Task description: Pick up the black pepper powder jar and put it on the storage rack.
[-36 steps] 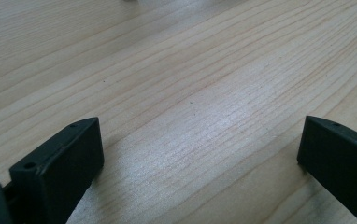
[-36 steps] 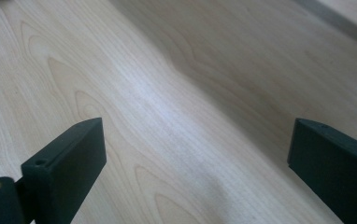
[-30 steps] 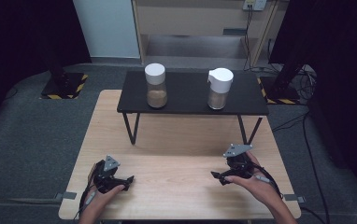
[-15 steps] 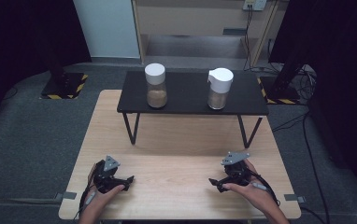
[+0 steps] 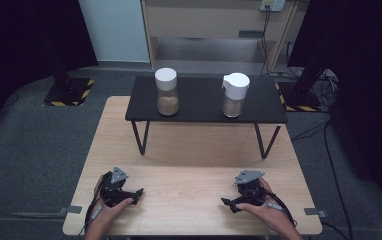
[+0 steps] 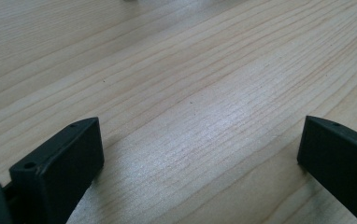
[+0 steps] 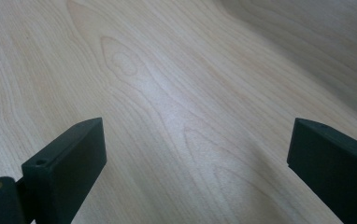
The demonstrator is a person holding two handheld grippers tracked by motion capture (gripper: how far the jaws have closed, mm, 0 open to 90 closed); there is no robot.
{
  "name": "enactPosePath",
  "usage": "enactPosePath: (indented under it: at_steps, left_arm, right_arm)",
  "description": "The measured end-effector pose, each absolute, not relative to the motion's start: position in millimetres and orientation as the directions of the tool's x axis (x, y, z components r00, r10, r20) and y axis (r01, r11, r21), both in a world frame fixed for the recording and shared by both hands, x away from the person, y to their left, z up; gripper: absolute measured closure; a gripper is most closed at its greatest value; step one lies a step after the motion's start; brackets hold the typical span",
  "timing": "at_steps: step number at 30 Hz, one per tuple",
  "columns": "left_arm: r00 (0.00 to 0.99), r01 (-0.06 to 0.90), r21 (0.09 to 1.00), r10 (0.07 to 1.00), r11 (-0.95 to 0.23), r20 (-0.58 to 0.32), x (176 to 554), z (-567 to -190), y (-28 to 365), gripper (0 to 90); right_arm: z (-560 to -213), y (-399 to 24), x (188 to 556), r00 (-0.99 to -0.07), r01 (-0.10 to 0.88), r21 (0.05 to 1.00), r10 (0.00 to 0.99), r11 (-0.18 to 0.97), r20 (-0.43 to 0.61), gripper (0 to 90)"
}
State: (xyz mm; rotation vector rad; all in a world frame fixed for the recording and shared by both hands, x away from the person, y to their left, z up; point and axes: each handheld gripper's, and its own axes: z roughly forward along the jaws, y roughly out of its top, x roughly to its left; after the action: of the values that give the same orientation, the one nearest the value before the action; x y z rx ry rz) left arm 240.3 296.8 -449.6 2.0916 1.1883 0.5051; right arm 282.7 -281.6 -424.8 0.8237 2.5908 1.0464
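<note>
Grey carpet [image 5: 34, 145] is spread across the floor, and dark curtains are hung at both sides of the room, with a pale cabinet [image 5: 219, 20] seen at the back. On the carpet a light wooden table [image 5: 194, 155] is set, and its bare grain is shown close up in the left gripper view [image 6: 190, 93] and the right gripper view [image 7: 167, 93]. Across the far part of the table a low black shelf [image 5: 204, 100] is raised on thin black legs.

On the shelf two jars are stood upright and well apart. At the left a clear jar with a flat white lid [image 5: 166, 92] is placed, partly filled with something brown. At the right a clear jar with a white spouted lid [image 5: 235, 95] is placed, partly filled with something paler.

Near the front edge of the table the two grippers are held low, well apart from each other and far from both jars. The left gripper [image 5: 129, 194] is held by a hand at the left, pointed toward the middle of the table; its jaws are spread wide, with nothing but bare wood between them [image 6: 200, 154]. The right gripper [image 5: 231, 204] is held by a hand at the right, pointed toward the middle as well; its jaws are likewise spread wide over bare wood [image 7: 195, 154], and nothing is grasped by either.
</note>
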Motion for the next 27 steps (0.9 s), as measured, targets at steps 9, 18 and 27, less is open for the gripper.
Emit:
enactPosePath:
  at_steps: [9, 18, 27]
  left_arm:
    - [0.51, 0.6, 0.714, 0.86, -0.36, 0.005, 240.3, -449.6, 296.8, 0.0]
    - [0.51, 0.601, 0.714, 0.86, -0.361, 0.005, 240.3, -449.6, 296.8, 0.0]
    - [0.51, 0.6, 0.714, 0.86, -0.36, 0.005, 240.3, -449.6, 296.8, 0.0]
  right_arm:
    - [-430.0, -280.9, 278.6, -0.82, 0.408, 0.699, 0.573, 0.587, -0.002, 5.4]
    - [-436.2, -280.6, 274.6, -0.821, 0.405, 0.703, 0.572, 0.585, -0.002, 5.2]
    - [-441.1, -275.5, 272.8, -0.823, 0.402, 0.697, 0.568, 0.594, -0.01, 5.1]
